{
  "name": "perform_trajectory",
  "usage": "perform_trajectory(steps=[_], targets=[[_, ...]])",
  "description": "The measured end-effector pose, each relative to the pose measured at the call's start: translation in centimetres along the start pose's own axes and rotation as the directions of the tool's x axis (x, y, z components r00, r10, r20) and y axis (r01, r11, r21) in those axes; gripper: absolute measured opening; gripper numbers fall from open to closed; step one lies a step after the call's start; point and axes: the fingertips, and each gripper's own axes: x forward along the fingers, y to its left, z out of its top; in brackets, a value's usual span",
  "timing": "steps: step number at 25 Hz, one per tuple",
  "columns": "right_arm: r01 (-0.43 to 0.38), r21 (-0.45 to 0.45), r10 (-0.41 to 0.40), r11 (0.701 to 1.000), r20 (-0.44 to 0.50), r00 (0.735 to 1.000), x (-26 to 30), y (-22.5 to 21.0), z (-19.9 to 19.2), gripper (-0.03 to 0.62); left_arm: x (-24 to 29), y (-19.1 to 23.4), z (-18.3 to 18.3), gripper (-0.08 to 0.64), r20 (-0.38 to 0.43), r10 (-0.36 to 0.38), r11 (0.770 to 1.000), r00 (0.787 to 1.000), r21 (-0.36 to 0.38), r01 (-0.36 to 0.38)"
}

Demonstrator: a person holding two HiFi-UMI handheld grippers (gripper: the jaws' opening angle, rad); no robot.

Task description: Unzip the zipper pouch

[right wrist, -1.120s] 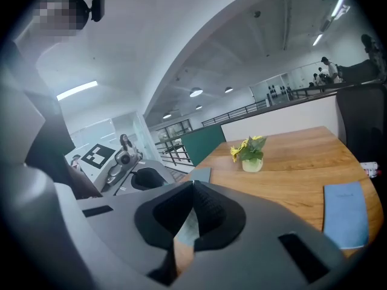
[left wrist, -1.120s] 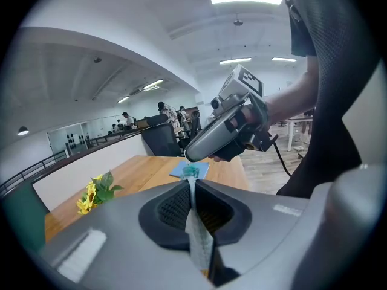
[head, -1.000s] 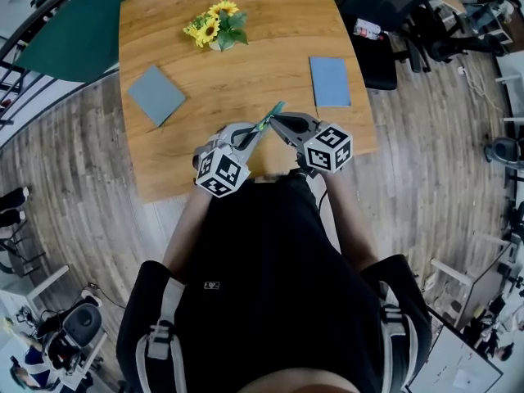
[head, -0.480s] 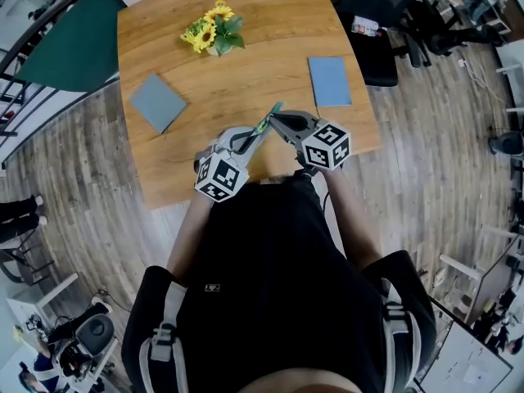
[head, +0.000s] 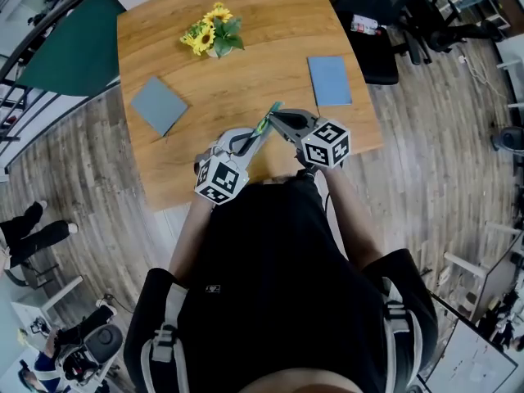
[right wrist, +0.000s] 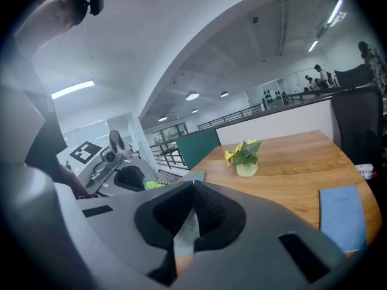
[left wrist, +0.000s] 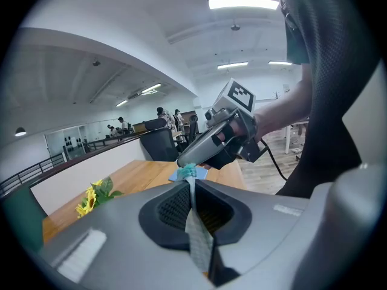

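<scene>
The zipper pouch (head: 267, 121), a thin green and teal thing, hangs above the near edge of the wooden table (head: 262, 56), held between both grippers. My left gripper (head: 244, 142) is shut on one end of it; in the left gripper view a pale mesh strip of the pouch (left wrist: 196, 228) is pinched in the shut jaws, and its teal end (left wrist: 188, 173) meets the right gripper (left wrist: 213, 148). My right gripper (head: 280, 122) is shut on the other end, with a strip of the pouch (right wrist: 185, 233) clamped in its jaws. The zipper slider is hidden.
A small pot of sunflowers (head: 214, 26) stands at the table's far side. Two blue-grey notebooks lie flat, one left (head: 158, 103) and one right (head: 329, 80). A dark office chair (head: 378, 21) stands off the right corner. Wooden floor surrounds the table.
</scene>
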Motion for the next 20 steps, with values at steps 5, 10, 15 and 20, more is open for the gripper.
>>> perform_trajectory(steps=[5,10,15,20], targets=[[0.012,0.003,-0.012,1.0,0.003,1.0,-0.2,-0.4,0.1,0.006,-0.2,0.0,0.3,0.009,0.005,0.0,1.0,1.0,-0.003,0.0],[0.022,0.003,-0.022,1.0,0.007,1.0,-0.3,-0.6,0.0,0.006,-0.4,-0.1,0.4,0.009,0.009,0.0,1.0,1.0,-0.001,0.0],[0.029,0.003,-0.029,1.0,0.012,1.0,-0.3,-0.8,0.0,0.008,-0.5,0.0,0.4,0.009,0.007,0.004,1.0,1.0,0.012,-0.004],[0.045,0.007,-0.045,0.999,0.015,0.999,-0.2,-1.4,-0.1,0.007,-0.6,0.1,0.4,0.009,0.01,0.0,1.0,1.0,0.017,0.0]])
